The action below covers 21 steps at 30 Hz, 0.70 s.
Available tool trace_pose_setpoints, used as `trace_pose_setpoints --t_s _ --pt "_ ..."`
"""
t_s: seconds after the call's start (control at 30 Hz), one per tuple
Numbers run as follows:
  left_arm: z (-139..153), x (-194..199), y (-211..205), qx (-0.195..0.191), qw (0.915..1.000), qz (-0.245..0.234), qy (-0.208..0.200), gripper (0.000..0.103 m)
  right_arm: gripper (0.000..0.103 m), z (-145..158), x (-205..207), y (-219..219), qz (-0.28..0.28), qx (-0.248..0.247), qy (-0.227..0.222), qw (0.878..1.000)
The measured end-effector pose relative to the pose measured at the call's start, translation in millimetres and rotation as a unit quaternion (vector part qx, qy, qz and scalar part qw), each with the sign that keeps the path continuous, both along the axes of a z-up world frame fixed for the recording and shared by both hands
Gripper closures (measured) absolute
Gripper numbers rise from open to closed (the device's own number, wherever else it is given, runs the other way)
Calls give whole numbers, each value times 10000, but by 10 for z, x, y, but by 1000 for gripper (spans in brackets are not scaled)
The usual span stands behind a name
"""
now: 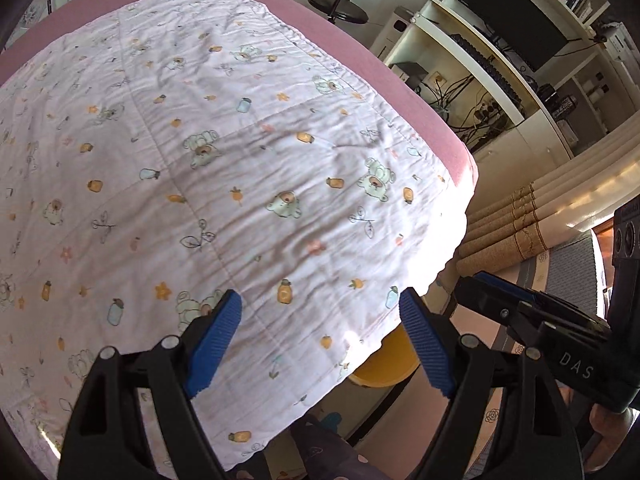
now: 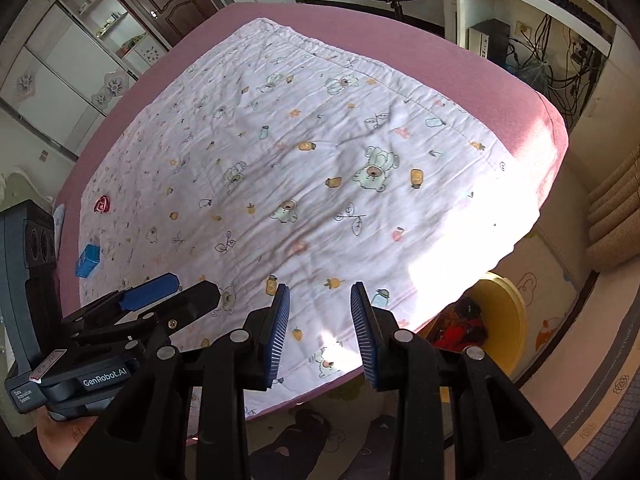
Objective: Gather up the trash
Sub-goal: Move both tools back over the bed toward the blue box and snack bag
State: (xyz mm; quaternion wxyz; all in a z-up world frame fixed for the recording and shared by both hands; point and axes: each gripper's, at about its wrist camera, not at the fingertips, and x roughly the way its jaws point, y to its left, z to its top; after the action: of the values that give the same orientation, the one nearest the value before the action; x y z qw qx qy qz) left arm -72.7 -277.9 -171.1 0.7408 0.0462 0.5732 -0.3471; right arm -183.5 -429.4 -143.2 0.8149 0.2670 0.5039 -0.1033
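Trash left on the bed's quilt [image 2: 280,184], a blue box [image 2: 87,261] and red wrapper [image 2: 101,204], looks light and crushable, best pinched across the sides; left tongs [image 1: 320,340] and right tongs [image 2: 320,334] gape empty.

The yellow bin [image 1: 384,364] shows only as a sliver under the quilt's [image 1: 240,184] hanging corner in the left wrist view; in the right wrist view its near side is hidden by the bed [image 2: 520,92], and the red contents [image 2: 464,326] are too crumpled to identify. The small dark red thing [image 2: 102,204] and the blue box [image 2: 88,260] on the quilt are too small to name. The bed's left part is cut off in the left wrist view. Patterned dark fabric [image 2: 304,436] below the grippers is cut by the bottom edge.
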Motion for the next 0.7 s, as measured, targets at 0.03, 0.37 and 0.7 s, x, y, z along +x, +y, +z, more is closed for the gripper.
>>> trace_pose_setpoints --t_s 0.03,0.37,0.7 --pt "20 82 164 40 9999 127 -73 23 71 14 112 153 137 2 -45 9999" --pt "151 895 2035 286 9835 1718 -494 22 71 61 1237 1762 1563 -94 -273 9873" --pt "189 1457 3526 371 9417 3289 -598 22 70 158 2274 3007 2816 -215 -517 9579"
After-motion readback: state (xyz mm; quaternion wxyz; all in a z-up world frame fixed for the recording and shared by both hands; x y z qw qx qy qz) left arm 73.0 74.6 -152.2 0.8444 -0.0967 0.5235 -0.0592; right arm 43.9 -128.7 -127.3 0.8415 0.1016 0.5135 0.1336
